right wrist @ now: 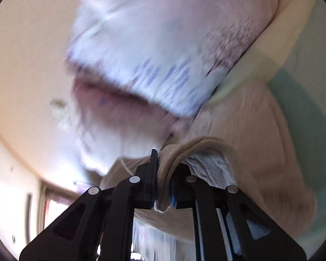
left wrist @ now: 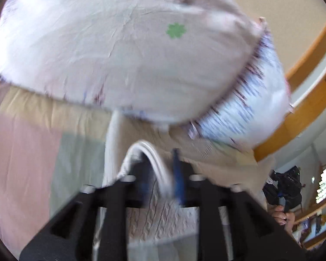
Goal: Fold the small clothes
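- Left gripper (left wrist: 160, 169): the jaws are seen drawn close together on a white ribbed band of fabric (left wrist: 156, 161), which arches between the blue-padded fingertips; beyond that pinch, how much cloth is trapped cannot be told because of motion blur.
- Right gripper (right wrist: 163, 174): the jaws are closed tightly on a bunched beige ribbed hem (right wrist: 184, 150), with a loose thread hanging below the pads.
- Small garment (right wrist: 250, 130): it is held lifted between the two grippers, apparently one beige-pink knit piece with a white lining, above a pastel patchwork bedcover (left wrist: 32, 152).
- Patterned pillow (left wrist: 119, 54) (pale, with a green clover print and a fringed blue-striped end): it lies just beyond the garment and fills the upper part of both views.
- Risk 1: the left pinch appears to catch only the edge band, so a sharp pull could be expected to slip it free and let one corner drop.
- Risk 2: the blur suggests fast motion; the cloth may be swung unevenly and the fold line laid crooked.
- Risk 3: the raised garment could be dragged against the pillow and snagged on its fringe.
- Risk 4: the bunched hem in the right jaws may be set down creased unless it is spread first.
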Motion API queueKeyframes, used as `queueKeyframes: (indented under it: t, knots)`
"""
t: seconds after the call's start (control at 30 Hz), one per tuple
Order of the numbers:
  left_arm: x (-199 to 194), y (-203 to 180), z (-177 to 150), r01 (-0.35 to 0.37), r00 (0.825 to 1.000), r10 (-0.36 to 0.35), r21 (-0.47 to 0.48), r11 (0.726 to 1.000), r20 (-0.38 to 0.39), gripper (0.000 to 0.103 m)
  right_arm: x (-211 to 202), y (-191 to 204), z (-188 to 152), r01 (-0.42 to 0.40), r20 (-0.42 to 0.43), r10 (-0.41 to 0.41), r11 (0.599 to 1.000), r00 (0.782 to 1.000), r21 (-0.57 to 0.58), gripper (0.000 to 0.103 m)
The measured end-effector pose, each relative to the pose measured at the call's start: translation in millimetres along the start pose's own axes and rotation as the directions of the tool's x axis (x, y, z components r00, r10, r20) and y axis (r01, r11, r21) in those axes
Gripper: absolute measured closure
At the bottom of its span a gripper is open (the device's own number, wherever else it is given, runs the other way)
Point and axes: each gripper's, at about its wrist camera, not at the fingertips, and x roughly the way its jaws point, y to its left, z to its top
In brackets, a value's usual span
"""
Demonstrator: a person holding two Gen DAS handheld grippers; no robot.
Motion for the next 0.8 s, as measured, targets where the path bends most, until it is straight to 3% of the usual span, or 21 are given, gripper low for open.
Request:
queueKeyframes:
  t: [0.03,0.07,0.1,0.13,0.17,0.2,0.27,0.37,0.4,0.47,0.5,0.53,0.57,0.7,0.8]
  knots:
    - [12.4,2.8,11.4,-0.053,0.999,0.053,-0.018,0.998,-0.004,0.025,10.2,-7.1,10.3,0.052,0.008,-0.052,0.998,0.999,0.022,0.056]
    - [20.2,7.7,18.5,-0.091,0.996,0.091,-0.034,0.995,-0.015,0.025,16.8,-12.9,18.0,0.106,0.009,-0.107,0.993,0.994,0.051,0.05]
    - [23.2,12.3,19.6,-0.094,0.995,0.093,-0.044,0.995,-0.028,0.025,20.0,-19.5,20.2,0.131,0.005,-0.132,0.987,0.991,0.098,0.05]
    - [24.1,19.1,18.1,-0.09,0.995,0.087,-0.053,0.995,-0.043,0.024,18.8,-22.1,18.0,0.115,0.001,-0.116,0.987,0.993,0.111,0.044]
    - [24.5,25.6,13.4,-0.09,0.995,0.087,-0.054,0.994,-0.058,0.024,14.8,-22.8,12.5,0.107,-0.005,-0.107,0.989,0.994,0.097,0.037]
    - [28.2,33.2,6.8,-0.093,0.992,0.088,-0.049,0.994,-0.087,0.024,3.1,-21.7,3.6,0.152,-0.007,-0.152,0.987,0.988,0.049,0.027]
    - [41.0,47.7,-5.4,-0.093,0.981,0.081,-0.058,0.994,-0.174,0.025,-8.1,-27.0,-7.8,0.218,-0.002,-0.218,0.976,0.976,0.014,0.027]
    - [63.6,62.4,-20.1,-0.055,0.963,0.023,-0.111,0.992,-0.27,0.027,-22.6,-47.4,-11.3,0.232,-0.036,-0.23,0.97,0.972,0.074,0.027]
    - [70.8,64.0,-25.3,-0.033,0.958,-0.003,-0.12,0.992,-0.287,0.027,-25.7,-49.3,-7.4,0.23,-0.035,-0.228,0.97,0.973,0.076,0.027]
    - [74.4,58.7,-27.5,-0.007,0.965,-0.018,-0.096,0.995,-0.262,0.028,-28.8,-51.7,-8.1,0.243,-0.031,-0.241,0.969,0.97,0.055,0.027]
    - [76.2,60.1,-29.4,0.015,0.963,-0.042,-0.106,0.994,-0.265,0.043,-32.7,-52.1,-10.3,0.248,-0.034,-0.247,0.968,0.968,0.043,0.027]
    - [83.8,62.0,-30.6,0.038,0.956,-0.08,-0.154,0.987,-0.281,0.068,-32.4,-51.0,-10.2,0.229,-0.054,-0.228,0.973,0.972,0.012,0.027]
    - [87.6,64.2,-32.5,0.032,0.955,-0.085,-0.187,0.982,-0.283,0.075,-32.9,-51.6,-11.1,0.234,-0.065,-0.234,0.972,0.97,-0.001,0.027]
    - [77.5,48.1,-27.8,0.072,0.96,-0.139,-0.266,0.961,-0.242,0.084,-27.0,-55.3,-7.0,0.242,-0.103,-0.242,0.97,0.965,-0.014,0.027]
    - [63.2,-20.3,-14.2,0.214,0.944,-0.262,-0.23,0.949,-0.199,0.084,-35.0,-61.4,0.4,0.264,-0.093,-0.264,0.964,0.96,-0.013,0.027]
